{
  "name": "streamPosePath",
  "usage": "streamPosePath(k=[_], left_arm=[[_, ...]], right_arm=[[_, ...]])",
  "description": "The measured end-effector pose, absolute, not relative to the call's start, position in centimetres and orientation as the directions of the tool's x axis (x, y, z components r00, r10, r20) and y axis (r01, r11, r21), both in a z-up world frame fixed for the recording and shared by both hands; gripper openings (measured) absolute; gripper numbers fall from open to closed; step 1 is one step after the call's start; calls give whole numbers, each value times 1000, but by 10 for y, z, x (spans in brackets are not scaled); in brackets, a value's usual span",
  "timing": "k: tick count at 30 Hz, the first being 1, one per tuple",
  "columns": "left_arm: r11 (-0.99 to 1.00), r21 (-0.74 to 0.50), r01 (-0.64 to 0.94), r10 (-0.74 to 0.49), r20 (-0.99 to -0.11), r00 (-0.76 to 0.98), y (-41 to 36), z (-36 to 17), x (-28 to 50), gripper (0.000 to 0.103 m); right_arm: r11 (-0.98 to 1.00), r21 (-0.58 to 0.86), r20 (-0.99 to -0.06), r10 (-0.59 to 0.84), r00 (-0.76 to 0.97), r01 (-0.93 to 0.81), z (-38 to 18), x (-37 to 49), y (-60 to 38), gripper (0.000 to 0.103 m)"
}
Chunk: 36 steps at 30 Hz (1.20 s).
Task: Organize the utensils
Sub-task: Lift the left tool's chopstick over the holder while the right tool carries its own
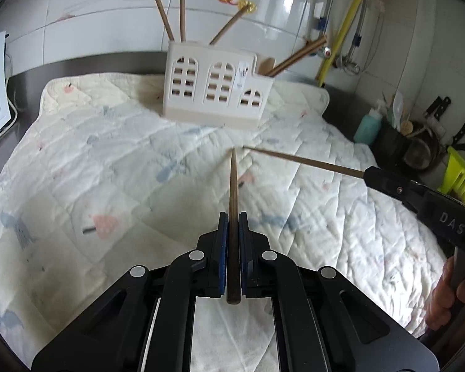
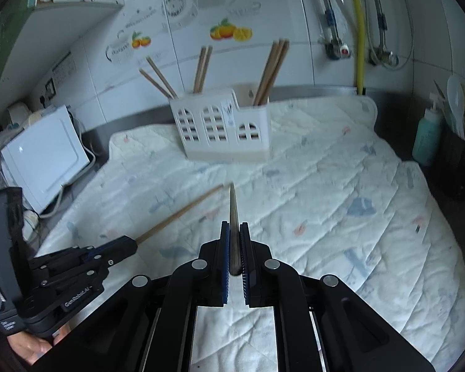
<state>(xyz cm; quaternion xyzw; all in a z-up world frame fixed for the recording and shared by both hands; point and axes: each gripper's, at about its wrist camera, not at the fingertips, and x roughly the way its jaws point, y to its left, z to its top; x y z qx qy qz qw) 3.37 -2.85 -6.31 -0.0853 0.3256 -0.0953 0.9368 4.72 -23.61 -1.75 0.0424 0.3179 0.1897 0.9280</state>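
My left gripper [image 1: 233, 217] is shut on a dark wooden chopstick [image 1: 232, 186] that points ahead toward the white utensil holder [image 1: 217, 88]. My right gripper [image 2: 235, 226] is shut on another chopstick [image 2: 233, 207], also pointing at the holder [image 2: 223, 127]. Each gripper shows in the other's view: the right one [image 1: 369, 173] with its chopstick [image 1: 303, 159] at the right, the left one [image 2: 133, 243] with its chopstick [image 2: 183, 212] at the lower left. Both hover above the quilted cloth [image 1: 108, 170]. Several chopsticks [image 2: 271, 71] stand in the holder.
A white appliance [image 2: 46, 158] stands left of the cloth. A teal bottle [image 2: 427, 139] and a dark pot of utensils [image 1: 415, 145] stand at the right. A yellow pipe [image 2: 359, 31] runs down the tiled wall. A green rack [image 1: 462, 176] sits far right.
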Motion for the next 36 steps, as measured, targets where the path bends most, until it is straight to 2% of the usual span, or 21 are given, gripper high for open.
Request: streamPosePath(k=[12,30,36], left_arm=[[968,-200,154,-240,-548,801,-8,-26,50,5],[970,-97,224,-243,-493,835,1,46,88,5],[970,-64,235,-238,-451,860,2,76,100,5]], right_arm=[[900,208,-495,434,753,-382,54,68,-250,6],[910,84,-464,397,792,-406,158,145,-246,6],[917,72,-474,378,795,-393,169,175,-238,7]])
